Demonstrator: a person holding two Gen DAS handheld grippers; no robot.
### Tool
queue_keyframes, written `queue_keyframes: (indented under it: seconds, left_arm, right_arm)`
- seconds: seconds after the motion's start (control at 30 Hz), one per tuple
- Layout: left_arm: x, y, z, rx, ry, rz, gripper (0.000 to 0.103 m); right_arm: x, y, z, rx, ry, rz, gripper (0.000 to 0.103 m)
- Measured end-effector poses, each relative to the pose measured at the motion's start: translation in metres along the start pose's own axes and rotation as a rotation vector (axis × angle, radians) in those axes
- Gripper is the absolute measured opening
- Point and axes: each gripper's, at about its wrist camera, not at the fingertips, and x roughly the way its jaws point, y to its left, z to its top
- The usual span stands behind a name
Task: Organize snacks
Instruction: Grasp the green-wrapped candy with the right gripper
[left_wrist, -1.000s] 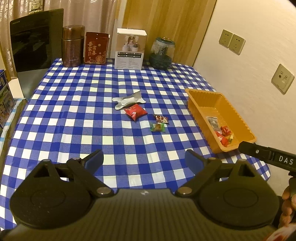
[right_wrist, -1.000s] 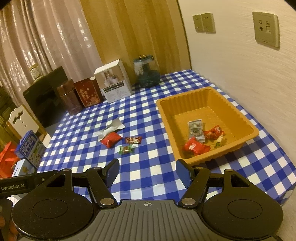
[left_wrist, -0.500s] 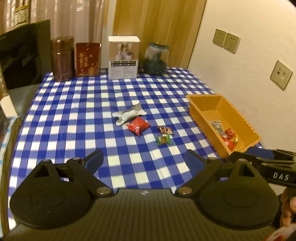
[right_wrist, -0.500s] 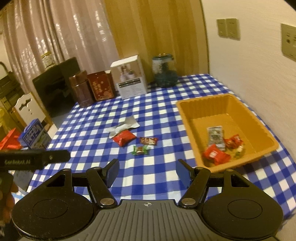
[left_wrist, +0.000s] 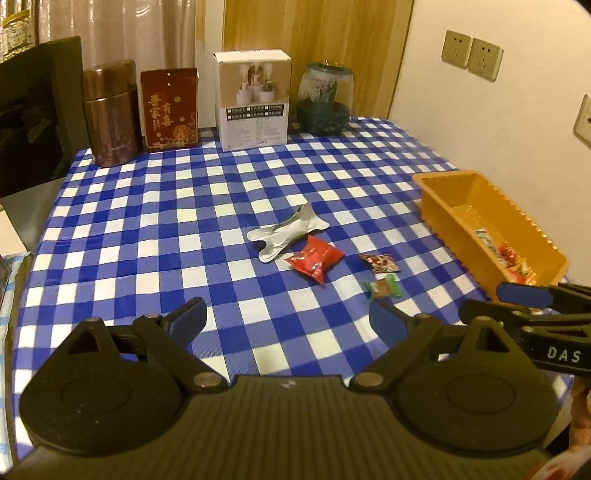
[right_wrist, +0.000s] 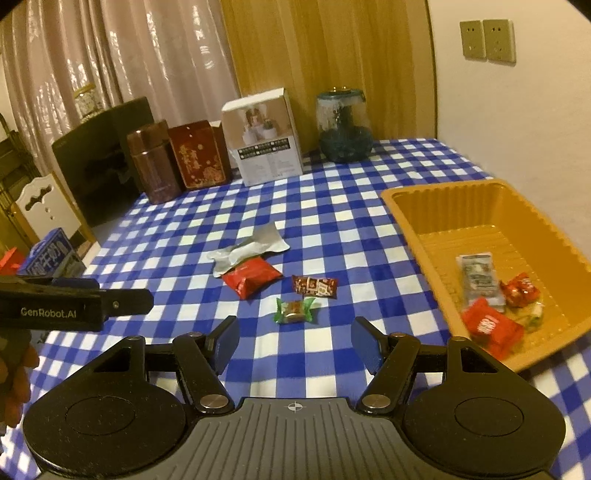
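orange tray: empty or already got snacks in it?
Partly filled. The orange tray holds several wrapped snacks at its near end; the far end is bare.

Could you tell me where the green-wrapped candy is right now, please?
The green-wrapped candy lies on the checked tablecloth, just ahead of the right gripper, beside the brown candy and outside the orange tray.

Four snack packets (right_wrist: 280, 277) sit mid-table (right_wrist: 332, 206), tray (right_wrist: 417, 229) off to their right with more snacks inside, tins and box (right_wrist: 264, 138) lined up behind.
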Motion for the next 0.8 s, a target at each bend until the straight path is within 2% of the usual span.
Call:
queue_keyframes:
  seconds: [0.2,0.43,0.8]
  left_arm:
    - [0.029,0.007,0.001,0.035,-0.015,0.006,0.094]
    - [0.057,0.015,0.005,0.004,0.001,-0.016,0.094]
    - [0.083,0.018,0.012,0.009,0.023,-0.05,0.094]
  right_arm:
    - [0.041,0.001,-0.002,-0.007,0.009,-0.018,0.067]
    - [0.084,0.01,-0.005,-0.033,0.019,-0.027,0.066]
    - [0.127,0.009,-0.008,-0.06,0.051,-0.061,0.05]
